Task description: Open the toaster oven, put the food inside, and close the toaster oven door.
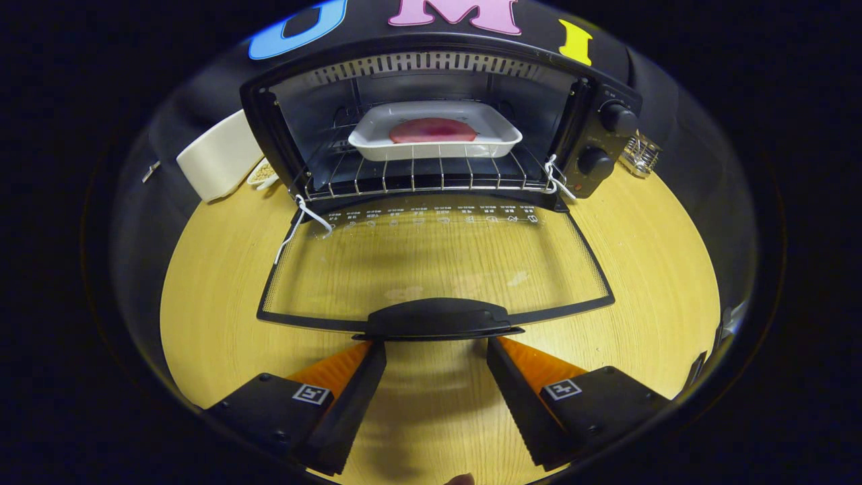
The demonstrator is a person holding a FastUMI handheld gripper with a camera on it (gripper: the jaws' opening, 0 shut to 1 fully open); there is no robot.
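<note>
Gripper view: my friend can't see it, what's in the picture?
The toaster oven door lies open, a white dish of pink food on its rack. The open gripper sits just before the door handle.

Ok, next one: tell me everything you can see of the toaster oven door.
The toaster oven door is folded fully down, lying flat over the wooden table, which shows through its clear glass. A thin dark frame edges the pane, small pale markings run along its hinge side, and white cords tie into both hinge corners. A dark curved handle sits on the near edge, just ahead of the tongs, which are open and not touching it.
</note>
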